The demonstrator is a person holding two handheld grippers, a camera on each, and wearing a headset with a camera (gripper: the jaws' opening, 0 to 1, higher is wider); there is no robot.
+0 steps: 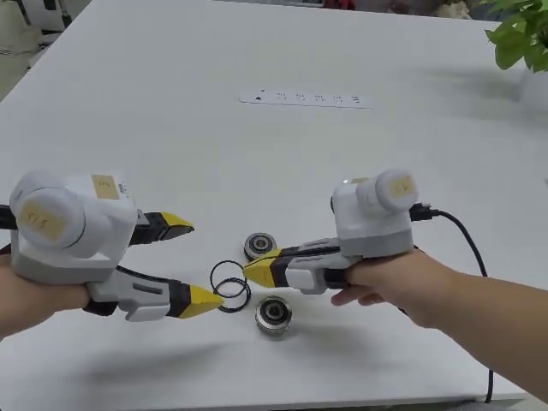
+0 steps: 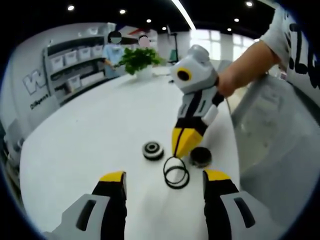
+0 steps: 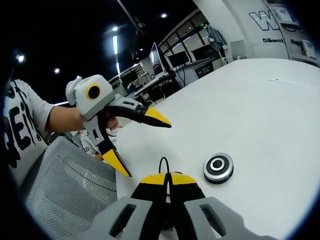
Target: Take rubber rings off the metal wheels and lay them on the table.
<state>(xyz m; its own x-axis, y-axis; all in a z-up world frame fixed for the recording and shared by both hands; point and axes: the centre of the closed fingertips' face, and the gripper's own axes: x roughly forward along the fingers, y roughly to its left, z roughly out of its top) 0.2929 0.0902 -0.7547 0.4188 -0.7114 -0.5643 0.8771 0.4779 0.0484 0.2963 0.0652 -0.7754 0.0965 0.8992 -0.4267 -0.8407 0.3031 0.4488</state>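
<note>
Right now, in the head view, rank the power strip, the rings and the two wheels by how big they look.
1. power strip: longest, though farthest away.
2. rings: together slightly wider than a wheel.
3. near wheel and far wheel: alike, so unranked.

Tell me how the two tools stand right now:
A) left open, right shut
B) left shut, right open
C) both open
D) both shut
A: the left tool has its jaws spread wide apart, while the right tool has its jaws pressed together, pinching a ring.
</note>
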